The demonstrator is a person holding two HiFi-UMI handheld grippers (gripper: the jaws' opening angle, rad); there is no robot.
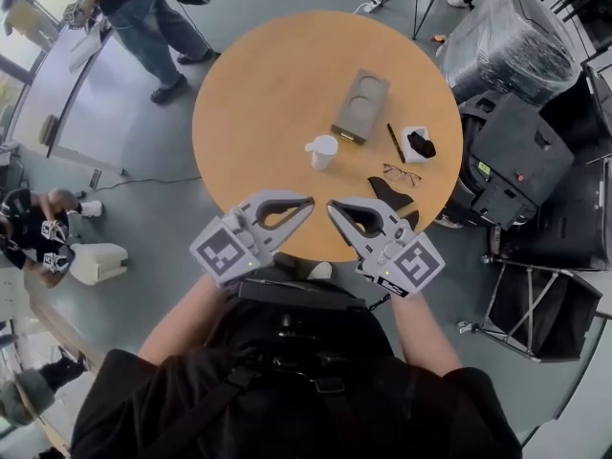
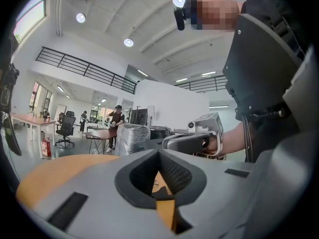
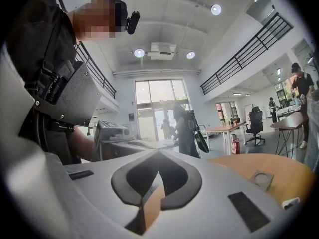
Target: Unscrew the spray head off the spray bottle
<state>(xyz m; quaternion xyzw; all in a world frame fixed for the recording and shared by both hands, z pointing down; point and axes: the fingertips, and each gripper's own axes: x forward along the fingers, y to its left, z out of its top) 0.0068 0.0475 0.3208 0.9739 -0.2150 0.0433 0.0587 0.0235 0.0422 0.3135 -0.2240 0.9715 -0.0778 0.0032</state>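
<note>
Both of my tools are pressed together with nothing in them: the left gripper [image 1: 304, 204] and the right gripper [image 1: 337, 208] hang side by side over the 6 o'clock edge of the round table [image 1: 251, 84], tips almost meeting, and each gripper view shows only tabletop through the gap behind its closed jaws. I cannot pick out a spray bottle for certain. The nearest candidate is the small white vessel [image 1: 322, 150] about the table's centre, at 12 o'clock from my tips, with a stub jutting toward 9 o'clock; I cannot tell from above whether that is a spray head or a handle. A grey box [image 1: 360, 105] lies toward 1 o'clock of it, and a pen [image 1: 395, 142] and glasses [image 1: 402, 173] toward 3 and 4 o'clock. To do this well, I judge I should spread both pairs of jaws first, clamp the body low with one gripper so it cannot spin, and take the collar under the head with the other.
</note>
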